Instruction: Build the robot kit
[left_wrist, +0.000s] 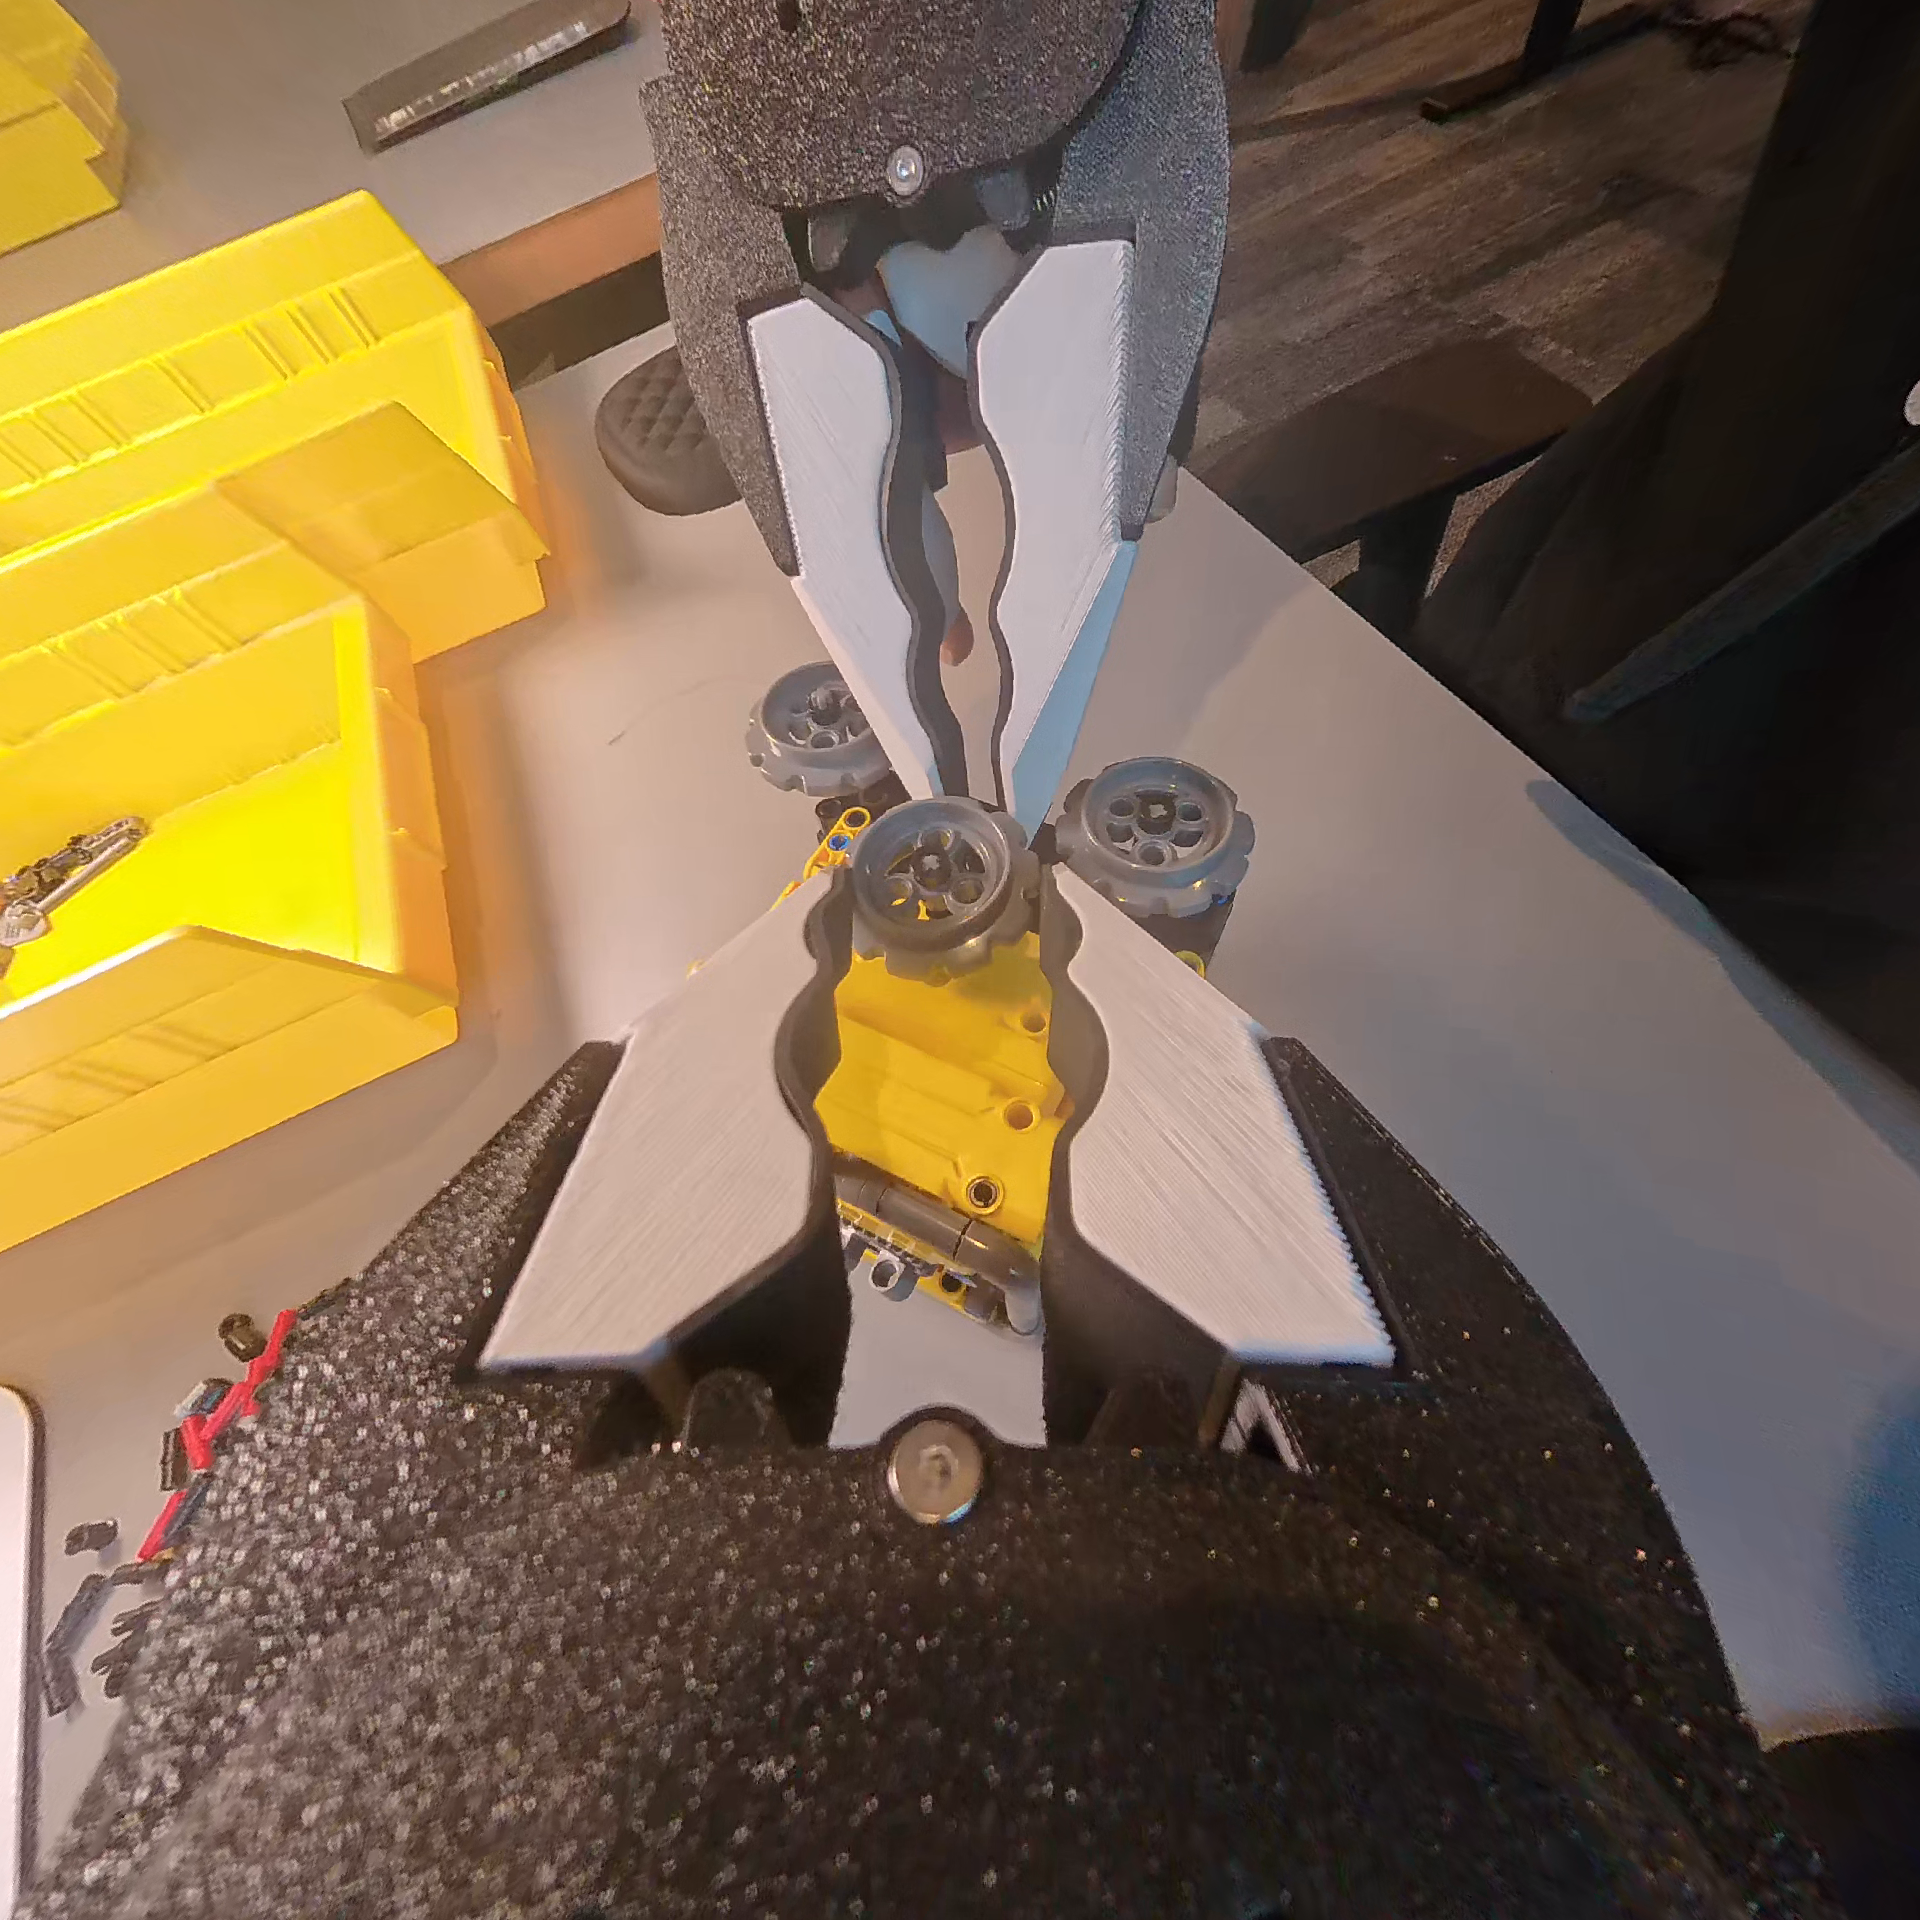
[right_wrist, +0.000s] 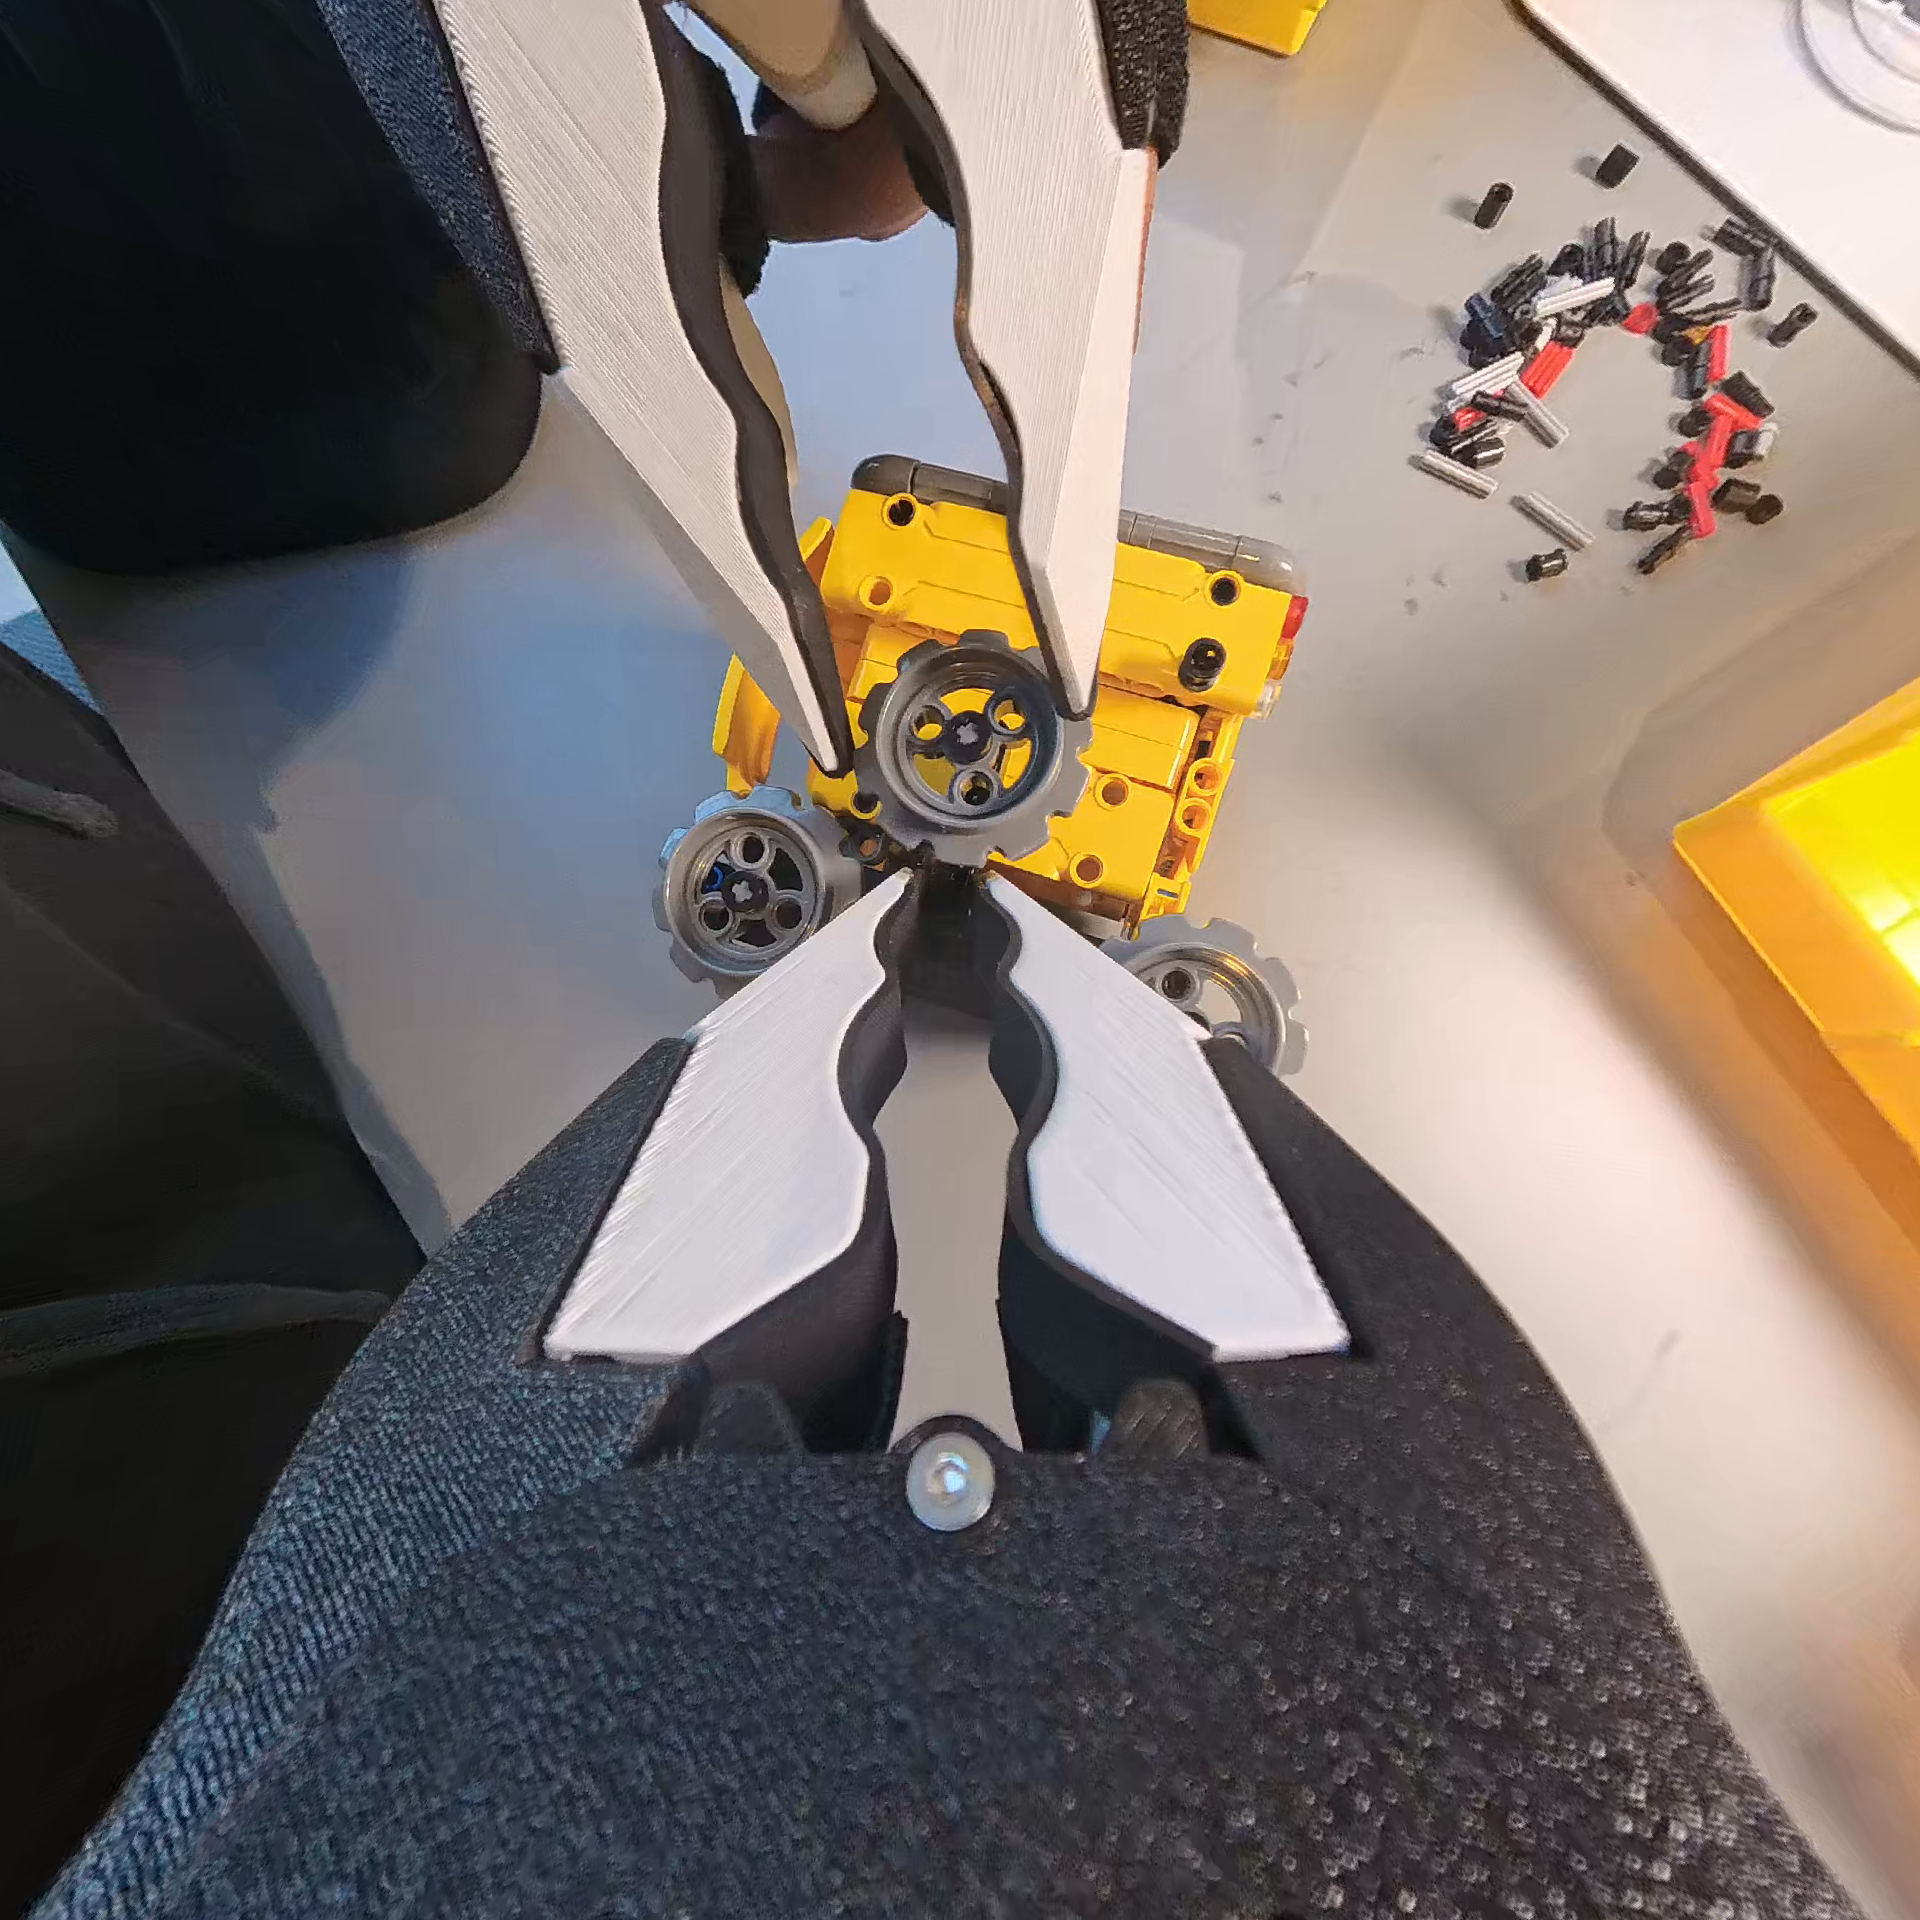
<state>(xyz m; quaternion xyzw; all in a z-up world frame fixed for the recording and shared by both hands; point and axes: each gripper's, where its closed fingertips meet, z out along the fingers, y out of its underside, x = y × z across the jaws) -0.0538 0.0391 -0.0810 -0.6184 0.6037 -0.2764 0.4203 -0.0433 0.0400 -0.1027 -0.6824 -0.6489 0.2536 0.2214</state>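
The left tool closes on the grey toothed wheel that tops a yellow brick-built vehicle lying on the pale surface; its fingertips press the wheel's two sides, and much of the vehicle's body is hidden between the fingers. The right tool faces it, its tips nearly together on a dark part just below that wheel; what they pinch is hidden in shadow, so I cannot tell whether it grips. Two more wheels sit at the vehicle's near end, one half covered by a finger. A yellow bin is cut off at the edge, and small black, red and grey pins lie scattered. No writing can be made out.
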